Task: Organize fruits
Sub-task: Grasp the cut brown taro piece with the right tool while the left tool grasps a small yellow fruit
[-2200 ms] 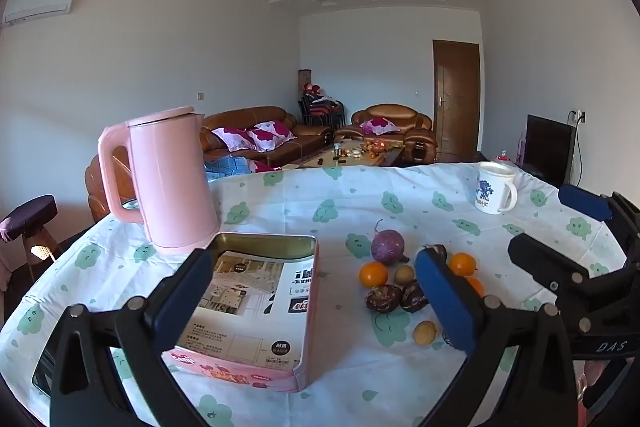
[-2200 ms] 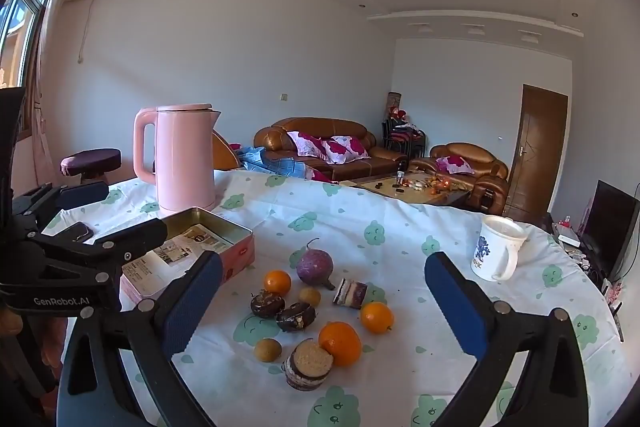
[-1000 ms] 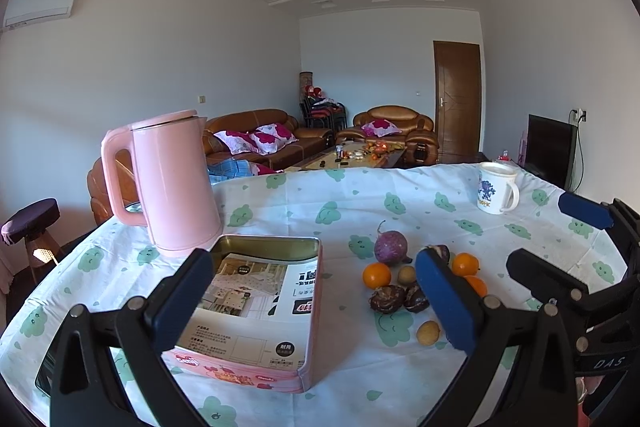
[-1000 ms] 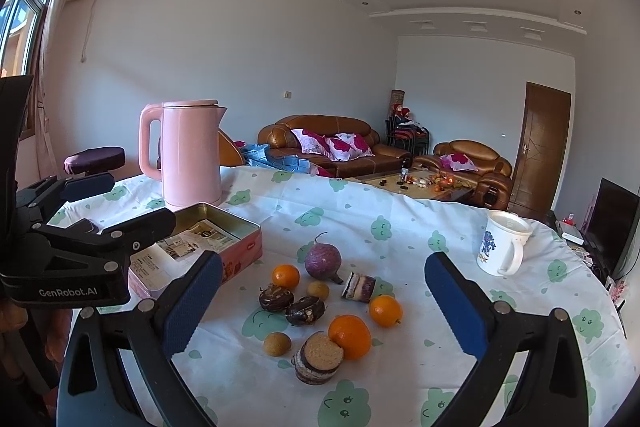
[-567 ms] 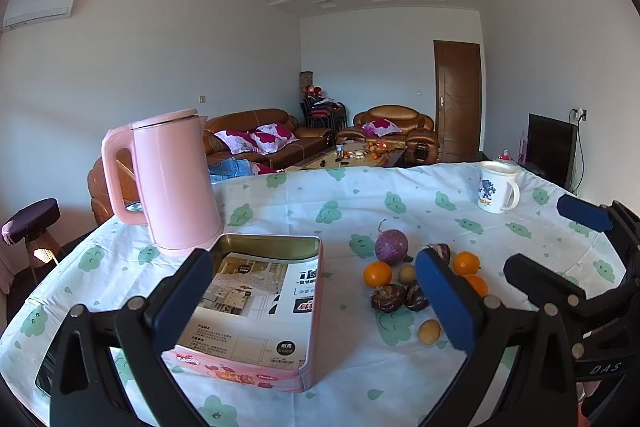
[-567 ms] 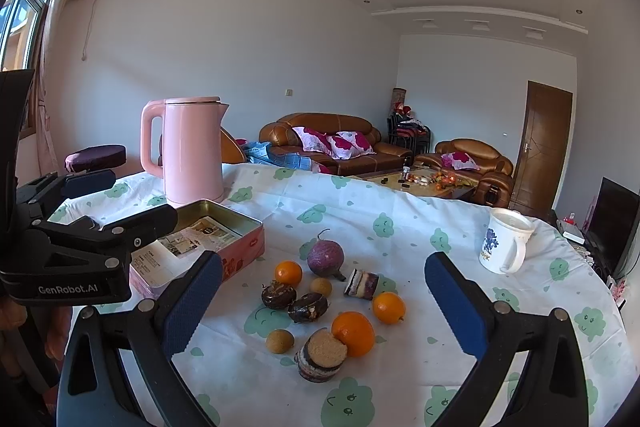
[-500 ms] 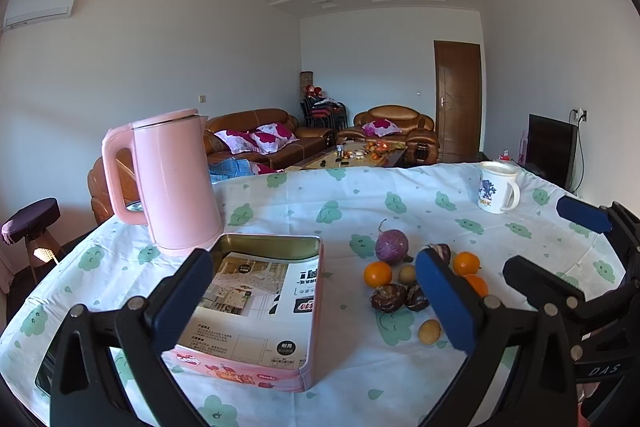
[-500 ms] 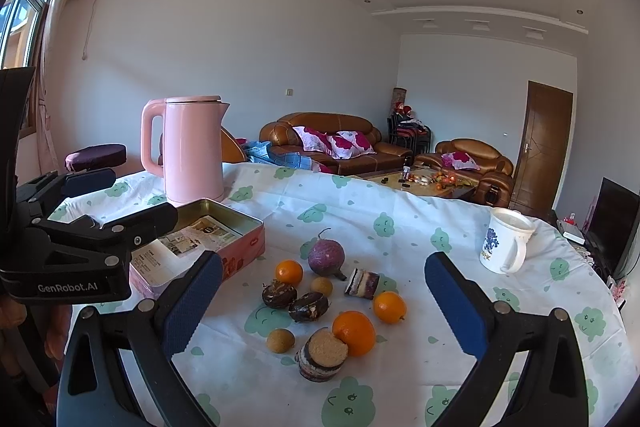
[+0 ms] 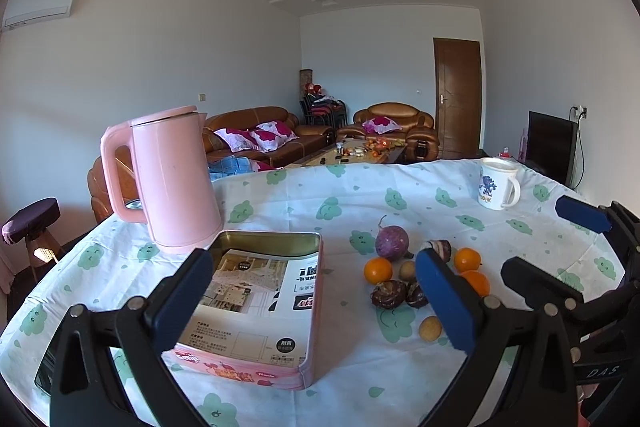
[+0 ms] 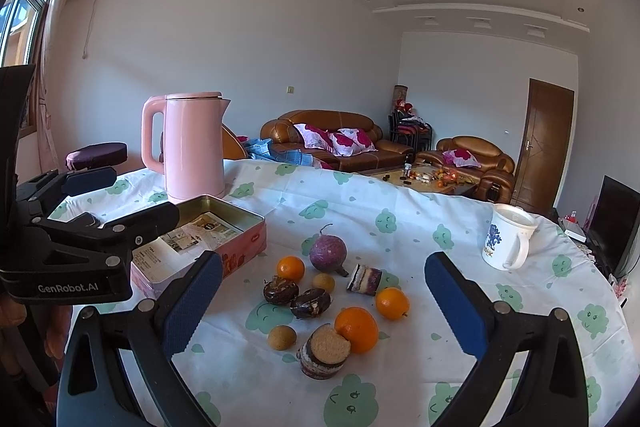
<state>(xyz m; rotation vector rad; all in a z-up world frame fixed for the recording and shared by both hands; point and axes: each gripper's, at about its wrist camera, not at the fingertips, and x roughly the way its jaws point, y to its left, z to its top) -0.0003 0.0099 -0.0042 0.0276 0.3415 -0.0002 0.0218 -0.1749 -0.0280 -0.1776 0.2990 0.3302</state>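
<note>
A cluster of fruit lies on the tablecloth: a purple round fruit (image 10: 328, 253), three oranges, the largest (image 10: 356, 329) nearest, two dark wrinkled fruits (image 10: 281, 290), small tan fruits (image 10: 281, 337) and cut brown pieces (image 10: 324, 350). The same cluster shows in the left wrist view around the purple fruit (image 9: 391, 242). An open pink tin (image 9: 316, 311) lined with printed paper sits left of it, also in the right wrist view (image 10: 256, 241). My left gripper (image 9: 316, 299) is open and empty above the tin. My right gripper (image 10: 320, 303) is open and empty above the fruit.
A pink kettle (image 9: 172, 183) stands behind the tin. A white mug (image 10: 506, 243) stands at the right. The table (image 10: 400, 199) is round with a leaf-print cloth; its edge curves close at both sides. Sofas and a coffee table lie beyond.
Both grippers have drifted slightly forward and stay open. The fruit and tin have not moved.
</note>
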